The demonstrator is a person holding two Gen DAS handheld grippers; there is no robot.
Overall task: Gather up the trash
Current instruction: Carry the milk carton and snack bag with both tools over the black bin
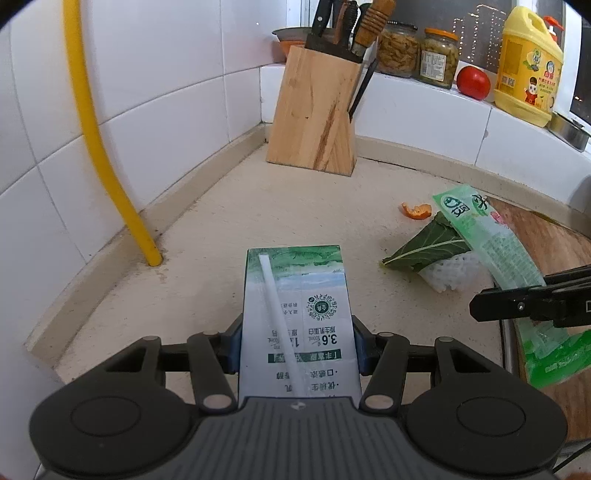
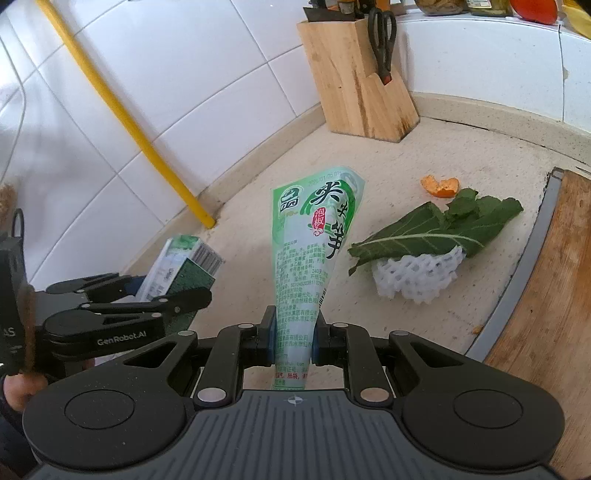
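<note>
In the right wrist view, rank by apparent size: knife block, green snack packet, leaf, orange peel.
1. Knife block and green snack packet: look alike; the packet, held in the right gripper, is much nearer the camera.
2. Leaf.
3. Orange peel.

I am looking into a kitchen corner where white glossy wall tiles (image 1: 166, 74) are filling the upper left of the frame. A yellow pipe (image 1: 96, 136) is running down them to the speckled beige countertop (image 1: 229, 206). At top centre a wooden knife block (image 1: 314, 110) is standing in the corner. Along the upper right, a tiled ledge (image 1: 424, 103) is carrying two glass jars (image 1: 439, 59), a tomato (image 1: 473, 82) and a yellow detergent jug (image 1: 528, 66) before a dark window (image 1: 480, 29). A wooden cutting board (image 2: 546, 295) is lying at right.
</note>
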